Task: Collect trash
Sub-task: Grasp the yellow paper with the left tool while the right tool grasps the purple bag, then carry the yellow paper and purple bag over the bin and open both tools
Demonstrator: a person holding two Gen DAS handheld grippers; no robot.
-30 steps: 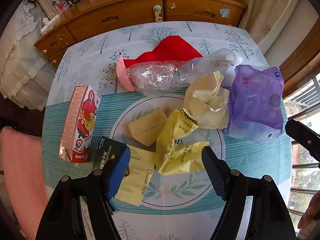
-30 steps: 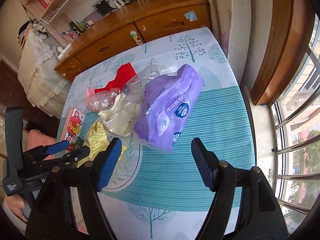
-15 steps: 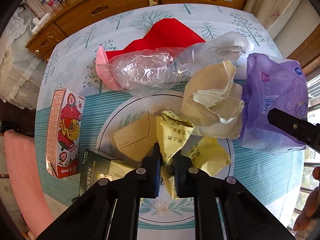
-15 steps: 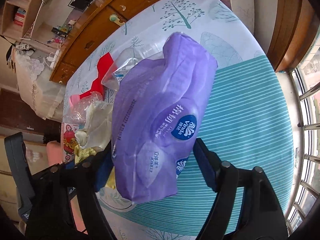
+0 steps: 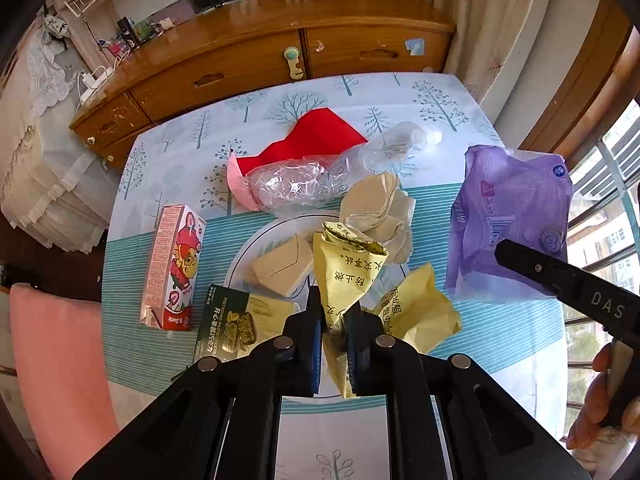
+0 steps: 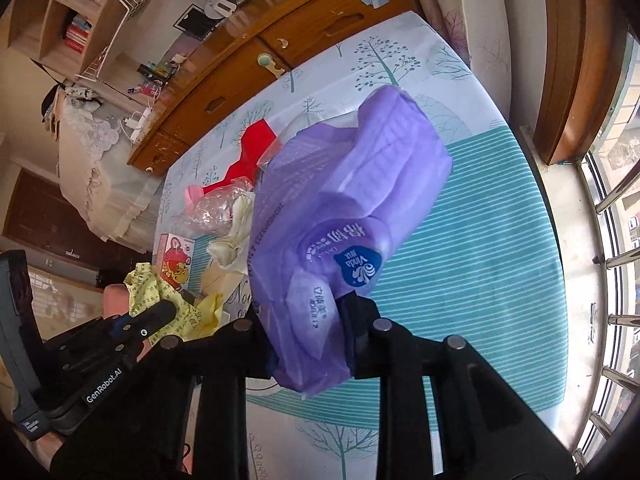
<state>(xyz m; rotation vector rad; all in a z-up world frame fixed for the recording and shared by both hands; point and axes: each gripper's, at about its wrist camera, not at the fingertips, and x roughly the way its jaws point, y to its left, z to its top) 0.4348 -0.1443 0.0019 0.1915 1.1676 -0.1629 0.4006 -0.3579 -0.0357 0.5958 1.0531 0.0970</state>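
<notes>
My left gripper (image 5: 334, 320) is shut on a yellow printed wrapper (image 5: 346, 268) and holds it above the table. A second yellow wrapper (image 5: 416, 308) lies to its right. My right gripper (image 6: 306, 328) is shut on a purple tissue pack wrapper (image 6: 344, 216), lifted off the table; the wrapper also shows in the left wrist view (image 5: 512, 216). Other trash lies on the table: a crumpled beige paper (image 5: 380, 208), a clear plastic bag (image 5: 296, 184), a red paper (image 5: 308, 140), a tan box (image 5: 284, 268), a strawberry drink carton (image 5: 172, 268) and a green packet (image 5: 236, 324).
The table has a tree-print and teal striped cloth (image 5: 500, 340). A wooden sideboard (image 5: 256, 56) stands behind it. A pink chair (image 5: 56, 364) is at the left. A window with bars (image 6: 612, 240) is at the right. The left gripper shows in the right wrist view (image 6: 160, 312).
Both grippers have closed on their wrappers and risen. The left went from open to shut on the yellow wrapper. The right closed on the purple wrapper and lifted it.
</notes>
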